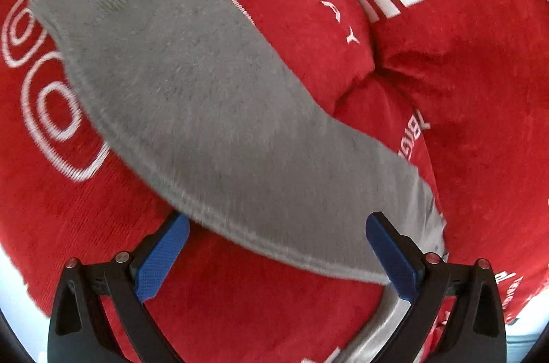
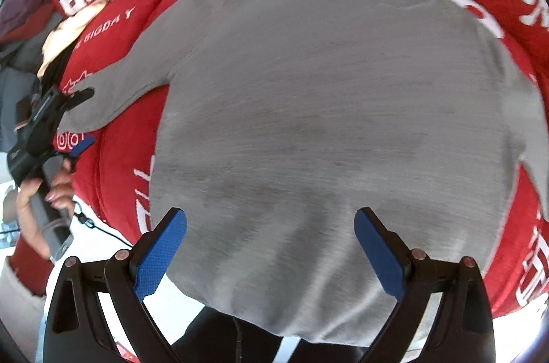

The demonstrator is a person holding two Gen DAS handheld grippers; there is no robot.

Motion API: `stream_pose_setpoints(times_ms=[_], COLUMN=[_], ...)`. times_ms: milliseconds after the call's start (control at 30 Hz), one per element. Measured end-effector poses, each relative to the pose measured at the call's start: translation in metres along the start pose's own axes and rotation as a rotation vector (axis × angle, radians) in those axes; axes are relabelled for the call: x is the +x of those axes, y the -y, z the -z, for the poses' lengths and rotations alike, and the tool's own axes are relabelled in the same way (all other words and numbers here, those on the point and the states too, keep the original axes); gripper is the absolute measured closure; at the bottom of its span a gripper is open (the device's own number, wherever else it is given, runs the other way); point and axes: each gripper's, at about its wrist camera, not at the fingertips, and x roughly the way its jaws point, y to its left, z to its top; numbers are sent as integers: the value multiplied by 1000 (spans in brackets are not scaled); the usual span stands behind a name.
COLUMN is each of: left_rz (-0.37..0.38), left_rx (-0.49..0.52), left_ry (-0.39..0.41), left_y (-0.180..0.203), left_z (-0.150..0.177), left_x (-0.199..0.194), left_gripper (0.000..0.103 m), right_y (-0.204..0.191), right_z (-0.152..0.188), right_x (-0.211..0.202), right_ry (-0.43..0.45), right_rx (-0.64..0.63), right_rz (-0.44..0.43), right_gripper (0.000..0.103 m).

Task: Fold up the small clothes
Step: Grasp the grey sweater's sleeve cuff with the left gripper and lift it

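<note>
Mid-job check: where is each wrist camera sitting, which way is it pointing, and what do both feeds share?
Left wrist: on the left gripper, looking down along its open blue fingers at a sleeve of the grey top on red cushions.
Right wrist: on the right gripper, open over the grey top's body; the left gripper and the hand holding it show at left.
Shared: the grey top, its sleeve, the red cushions.
</note>
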Motion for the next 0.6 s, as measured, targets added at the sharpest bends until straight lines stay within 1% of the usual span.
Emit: stream_pose_setpoints(times_ms=[67, 100, 133, 167, 200, 233, 267, 333, 400, 500, 567, 600], left_rz=[30, 45, 46, 27, 16, 9, 4, 16, -19, -84, -89, -86], left_rx=[-25, -45, -64, -84, -90, -85, -72, -61, 7, 181, 298, 372], left_ry=[10, 17, 25, 42, 51, 62, 66, 87, 126, 200, 236, 256], left_y=[-2, -4, -4, -4, -6, -8, -9, -12, 0, 42, 76, 98], left_z=[-3, -6, -7, -7, -11, -11, -12, -12, -11, -5, 2, 7], left_x=[5, 7, 8, 7, 4, 4, 4, 1, -9, -26, -37, -42], left_gripper=[0, 2, 8, 15, 39, 79, 95, 97, 97, 97, 97, 97], right_y=[-7, -9, -10, -11, -12, -12, -12, -10, -6, 1, 10, 13], right_z=[-1, -2, -3, -3, -4, -5, -5, -5, -4, -2, -1, 0], right_x=[7, 8, 10, 11, 12, 14, 14, 12, 11, 8, 5, 4], right_ry=[-3, -6, -7, -7, -6, -6, -5, 0, 1, 14, 23, 27], right_rx=[-13, -16, -19, -20, -18, -16, -11, -4, -1, 7, 20, 30], right_rz=[-12, -15, -18, -19, -19, -21, -26, -36, -45, -51, -50, -51], right_gripper=[4, 4, 4, 4, 4, 4, 4, 4, 4, 4, 4, 4])
